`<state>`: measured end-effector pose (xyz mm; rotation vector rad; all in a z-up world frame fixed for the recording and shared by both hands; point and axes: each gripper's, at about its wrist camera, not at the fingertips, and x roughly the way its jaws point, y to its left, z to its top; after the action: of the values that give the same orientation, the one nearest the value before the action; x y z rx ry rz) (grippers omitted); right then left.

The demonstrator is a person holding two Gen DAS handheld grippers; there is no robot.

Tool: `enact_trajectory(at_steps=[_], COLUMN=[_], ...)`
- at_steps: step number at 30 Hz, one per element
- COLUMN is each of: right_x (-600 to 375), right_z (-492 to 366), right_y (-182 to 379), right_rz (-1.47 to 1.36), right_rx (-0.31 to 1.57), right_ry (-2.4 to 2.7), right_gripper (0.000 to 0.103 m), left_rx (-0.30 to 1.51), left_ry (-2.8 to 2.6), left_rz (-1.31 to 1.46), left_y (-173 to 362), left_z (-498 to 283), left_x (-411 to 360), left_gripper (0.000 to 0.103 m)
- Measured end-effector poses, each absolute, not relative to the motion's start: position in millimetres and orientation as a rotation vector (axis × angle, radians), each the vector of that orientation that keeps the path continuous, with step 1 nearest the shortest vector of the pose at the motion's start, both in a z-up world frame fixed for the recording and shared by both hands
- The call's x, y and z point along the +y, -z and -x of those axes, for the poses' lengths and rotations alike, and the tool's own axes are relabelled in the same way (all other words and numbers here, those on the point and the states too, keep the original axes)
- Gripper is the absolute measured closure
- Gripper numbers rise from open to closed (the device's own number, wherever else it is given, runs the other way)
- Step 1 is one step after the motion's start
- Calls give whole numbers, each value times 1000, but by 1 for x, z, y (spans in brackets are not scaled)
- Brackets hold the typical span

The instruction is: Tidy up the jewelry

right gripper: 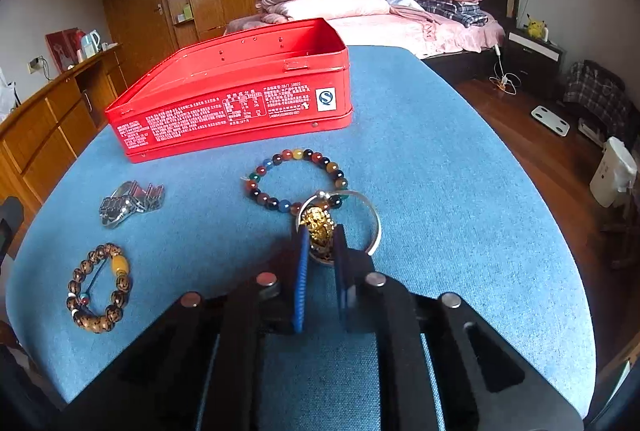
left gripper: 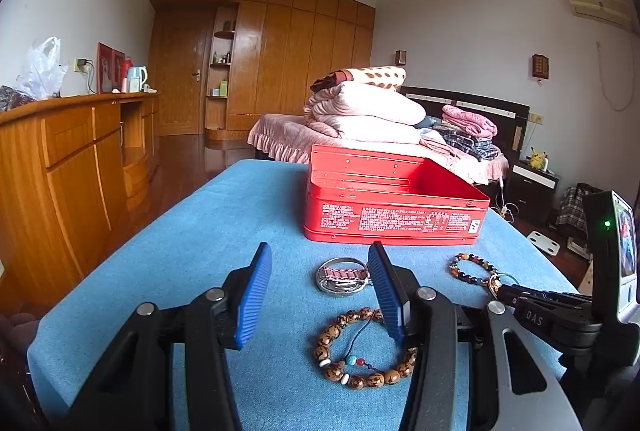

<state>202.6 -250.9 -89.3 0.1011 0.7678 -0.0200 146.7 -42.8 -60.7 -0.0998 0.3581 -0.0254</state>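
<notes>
Four pieces of jewelry lie on the blue counter (right gripper: 440, 159), none yet in the tin, so I judge the sorting barely begun. My right gripper (right gripper: 320, 251) has its fingers closed on the gold charm (right gripper: 318, 225), which hangs on a silver ring (right gripper: 370, 219) and touches the agate bracelet (right gripper: 296, 177). My left gripper (left gripper: 320, 295) has its fingers spread wide, holding nothing, above the wooden bracelet (left gripper: 362, 347). Just beyond lies the watch (left gripper: 342, 275), its band folded, long axis running left to right. Farther back sits the red tin (left gripper: 394, 199), open on top; whether anything is inside I cannot tell. Its long side runs across my view, facing me.
</notes>
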Motion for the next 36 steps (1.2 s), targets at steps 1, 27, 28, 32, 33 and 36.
enact_trajectory(at_steps=[1,27,28,32,33,36], right_x=[-251,-260,-260,-263,-262,-257], right_z=[-202,-202,-200,-196,-196,-202], right_y=[89,87,88,81,80,83], right_rz=[-104,-123,-130,-136,-128,-101], right_rx=[768,763,764,737,735,767], right_ry=[17,45,36,36,36,23], right_gripper=[91,96,93,49,48,39], left_rx=[359,370,370,361,361,364], left_ry=[26,42,43,43,44,47], left_rz=[100,91,90,97,99,101], left_y=[61,58,58,56,55,56], left_z=[-147,-146,-145,-144,-144,-145], left_x=[-43,-44,-43,-40,-39,-39], left_gripper=[53,53,53,53,53,53])
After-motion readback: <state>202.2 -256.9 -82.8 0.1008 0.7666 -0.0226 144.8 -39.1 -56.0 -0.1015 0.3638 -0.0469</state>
